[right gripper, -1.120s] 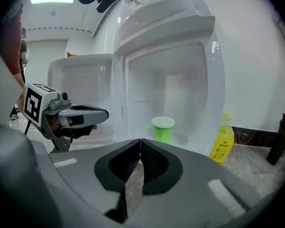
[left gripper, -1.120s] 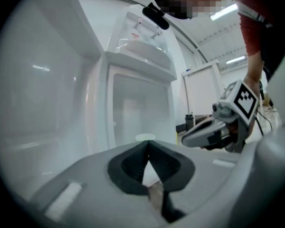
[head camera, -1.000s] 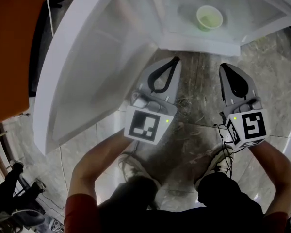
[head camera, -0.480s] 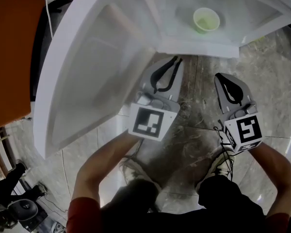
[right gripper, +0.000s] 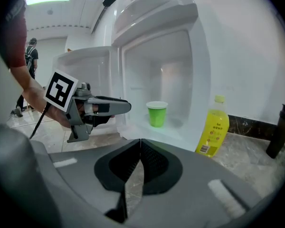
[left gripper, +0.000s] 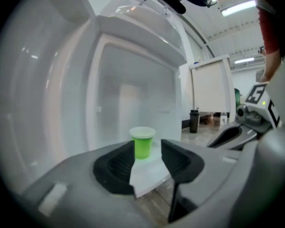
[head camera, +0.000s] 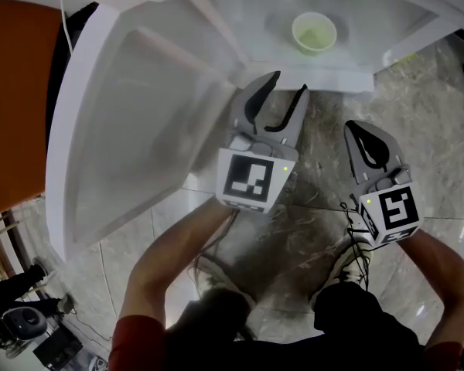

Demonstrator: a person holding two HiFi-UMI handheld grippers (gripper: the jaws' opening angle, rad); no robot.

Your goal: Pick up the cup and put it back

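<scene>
Now our left hand-held gripper has edged toward the small green plastic cup, its jaws just opened and empty, so we judge the grasp comes next; the cup stands untouched on the white fridge shelf, our right hand-held gripper clenched empty.

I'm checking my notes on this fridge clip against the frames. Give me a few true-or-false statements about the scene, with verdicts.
The green cup stands upright inside the open fridge. True.
The left gripper grips the cup. False: its fingers have just been opening and stand apart with nothing between them, the cup ahead, untouched.
The right gripper is shut and empty. True.
The yellow bottle stands inside the fridge beside the cup. False: it stands on the floor outside the fridge.
</scene>
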